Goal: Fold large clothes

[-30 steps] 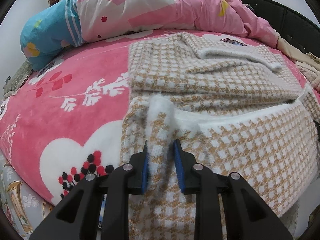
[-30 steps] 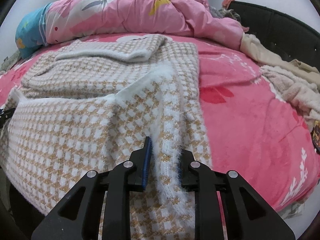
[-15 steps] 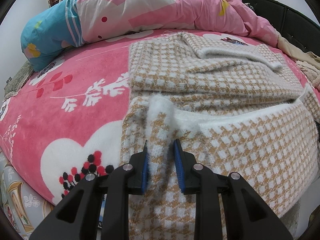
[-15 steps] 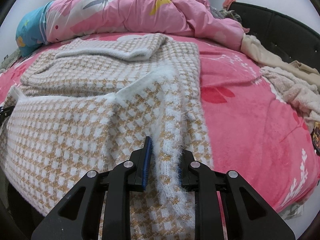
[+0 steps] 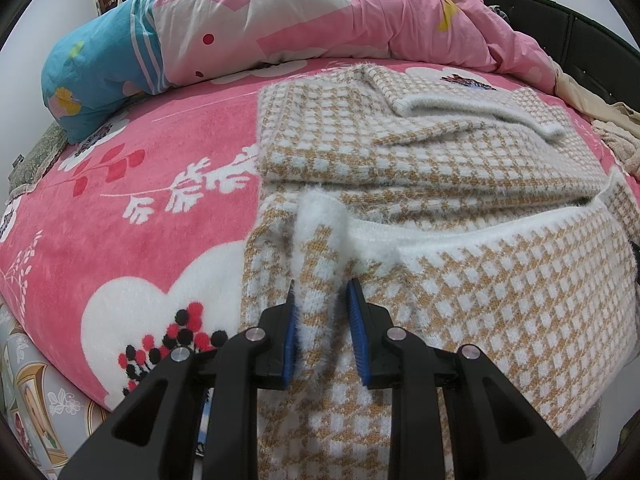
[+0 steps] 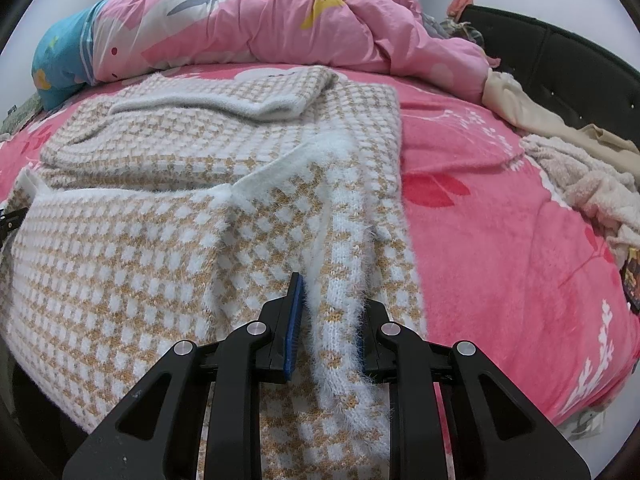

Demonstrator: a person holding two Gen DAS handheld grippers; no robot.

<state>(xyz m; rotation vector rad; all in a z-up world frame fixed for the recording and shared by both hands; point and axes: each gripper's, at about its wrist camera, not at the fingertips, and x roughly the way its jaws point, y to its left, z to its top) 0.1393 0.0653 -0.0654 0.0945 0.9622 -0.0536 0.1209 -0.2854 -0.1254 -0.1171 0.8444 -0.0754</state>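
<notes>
On the pink blanket [image 5: 132, 200], a tan-and-white checked knit garment [image 5: 420, 160] is lying spread flat, its far half already folded over on itself with a fuzzy white-edged piece lying across the top. Its near end is hanging over the near edge of the blanket, toward both cameras.

Left gripper [image 5: 322, 308] is clamping a raised fold of the garment at the near left corner; blue pads are pressing the knit from both sides, white fuzzy trim bunching up just beyond the tips. Right gripper [image 6: 332, 300] is doing the same at the near right edge of the garment, pinching a ridge of white fuzzy hem between its pads. Both are pointing steeply down at the garment.

Between the two grips the near section of the garment is sitting lifted slightly off the layer under it, white trim running across its far edge.

Beyond the garment, a pink patterned duvet [image 6: 280, 28] is lying bunched up, with a blue pillow [image 5: 100, 72] at its left end. Right of the garment, beige clothes [image 6: 576, 176] are piling up against a black headboard [image 6: 568, 64].
</notes>
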